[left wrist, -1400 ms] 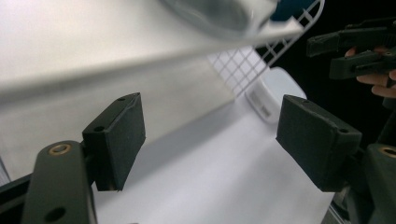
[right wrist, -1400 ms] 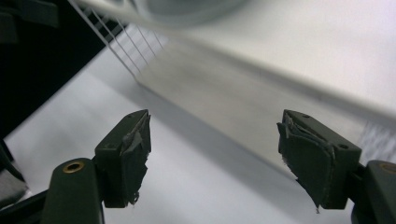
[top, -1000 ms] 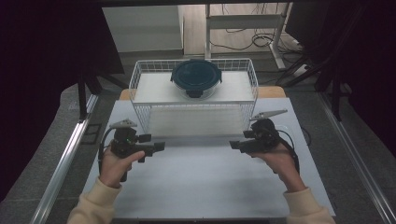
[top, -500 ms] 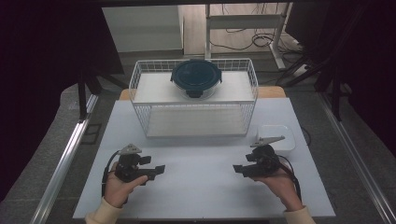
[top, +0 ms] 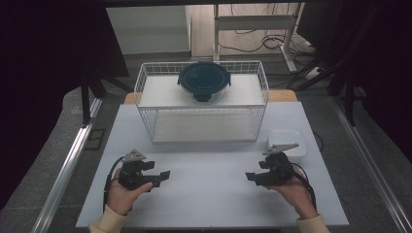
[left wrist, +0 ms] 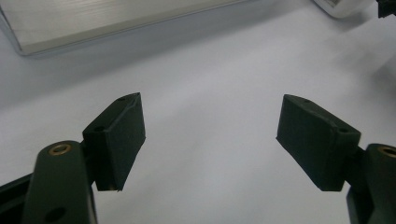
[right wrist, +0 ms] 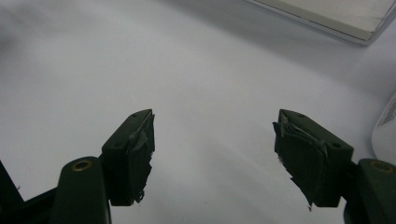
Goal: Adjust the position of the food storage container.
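Observation:
My left gripper (top: 160,178) rests low over the white table (top: 209,199) at the near left, held in a hand, its jaws pointing right. In the left gripper view the left gripper (left wrist: 210,135) stands open with bare table between its pads. My right gripper (top: 250,176) sits at the near right, jaws pointing left toward the other one. The right gripper (right wrist: 212,149) is open too, nothing between its worn pads. A round glass container with a dark teal lid (top: 204,80) stands on the upper shelf of a white wire basket (top: 204,124) at the back.
A small white rectangular box (top: 294,143) lies just behind the right gripper; its edge shows as white box (right wrist: 386,128) and white box (left wrist: 341,5). The basket's base board (left wrist: 93,18) and base board (right wrist: 336,14) lie ahead of the jaws. Dark floor surrounds the table.
Both hands came down and back from in front of the basket to the near part of the table, which uncovered the white box. Since half a second ago they have kept still.

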The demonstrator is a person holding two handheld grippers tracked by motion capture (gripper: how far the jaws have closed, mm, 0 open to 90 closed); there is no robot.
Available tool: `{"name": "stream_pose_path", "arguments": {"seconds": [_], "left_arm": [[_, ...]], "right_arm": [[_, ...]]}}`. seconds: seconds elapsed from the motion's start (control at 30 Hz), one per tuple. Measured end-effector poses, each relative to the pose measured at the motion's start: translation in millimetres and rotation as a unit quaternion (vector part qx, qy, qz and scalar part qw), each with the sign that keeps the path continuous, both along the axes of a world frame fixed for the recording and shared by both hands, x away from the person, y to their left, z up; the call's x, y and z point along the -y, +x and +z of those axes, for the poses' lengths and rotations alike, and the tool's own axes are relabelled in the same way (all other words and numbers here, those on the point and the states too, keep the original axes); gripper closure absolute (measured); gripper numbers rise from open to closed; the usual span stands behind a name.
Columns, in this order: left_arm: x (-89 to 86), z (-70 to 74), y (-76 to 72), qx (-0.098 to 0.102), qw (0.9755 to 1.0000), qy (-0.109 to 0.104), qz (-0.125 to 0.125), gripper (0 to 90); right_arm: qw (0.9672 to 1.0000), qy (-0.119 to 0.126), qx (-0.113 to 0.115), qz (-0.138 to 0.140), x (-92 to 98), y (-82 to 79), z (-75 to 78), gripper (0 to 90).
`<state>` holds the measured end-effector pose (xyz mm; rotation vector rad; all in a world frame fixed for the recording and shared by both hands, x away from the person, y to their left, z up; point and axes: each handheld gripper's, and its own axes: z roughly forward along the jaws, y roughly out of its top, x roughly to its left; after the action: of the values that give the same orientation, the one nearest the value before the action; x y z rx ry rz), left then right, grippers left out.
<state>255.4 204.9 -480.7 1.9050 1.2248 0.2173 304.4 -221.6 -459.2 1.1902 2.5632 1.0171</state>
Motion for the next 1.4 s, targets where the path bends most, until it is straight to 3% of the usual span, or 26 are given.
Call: {"name": "stream_pose_path", "arguments": {"seconds": [0.2,0.4,0.5,0.6,0.67,0.8,0.87,1.17,1.2,1.23,1.27,1.4], "left_arm": [[-5.7,-1.7,0.4,-0.013,0.9999,0.002,0.005,22.7],[-11.3,0.2,-5.0,-0.018,0.9998,-0.002,0.007,23.4],[-10.7,-1.7,-4.7,-0.023,0.9997,-0.003,0.003,23.3],[-12.0,-2.7,-3.7,-0.028,0.9996,-0.007,-0.007,23.1],[-13.4,-3.7,-3.2,-0.03,0.9995,-0.009,-0.008,23.1],[-16.4,-7.7,-1.4,-0.038,0.9992,-0.01,-0.009,22.9],[-16.6,-8.7,-0.6,-0.041,0.999,-0.01,-0.013,23.6],[-15.0,-11.3,0.1,-0.045,0.9987,-0.009,-0.02,23.2],[-16.9,-10.2,-0.2,-0.043,0.9989,-0.01,-0.017,23.1],[-16.9,-10.2,-0.2,-0.043,0.9989,-0.01,-0.017,23.1],[-17.8,-9.8,-0.3,-0.042,0.9989,-0.011,-0.015,23.2],[-20.8,-9.4,-0.1,-0.041,0.999,-0.013,-0.013,23.3]], "right_arm": [[1.0,0.007,0.006,-0.004,6.1,2.6,7.6,30.1],[0.9993,0.024,0.016,-0.024,20.9,4.6,24.2,34.8],[0.9991,0.02,0.018,-0.033,26.0,8.1,29.2,36.4],[0.9984,0.004,0.022,-0.051,35.9,17.8,37.5,39.4],[0.9964,0.005,0.023,-0.082,50.3,34.5,49.1,44.9],[0.9947,0.008,0.024,-0.099,59.5,53.8,59.5,48.6],[0.9936,-0.004,0.022,-0.111,60.9,68.7,66.3,53.0],[0.9915,-0.031,0.009,-0.126,60.1,101.8,64.5,63.9],[0.99,-0.052,0.009,-0.131,58.8,110.4,64.4,69.3],[0.99,-0.052,0.009,-0.131,58.8,110.4,64.4,69.3],[0.9889,-0.063,0.007,-0.135,60.0,118.1,63.7,75.1],[0.9872,-0.067,0.007,-0.145,66.3,128.2,62.2,84.5]]}}
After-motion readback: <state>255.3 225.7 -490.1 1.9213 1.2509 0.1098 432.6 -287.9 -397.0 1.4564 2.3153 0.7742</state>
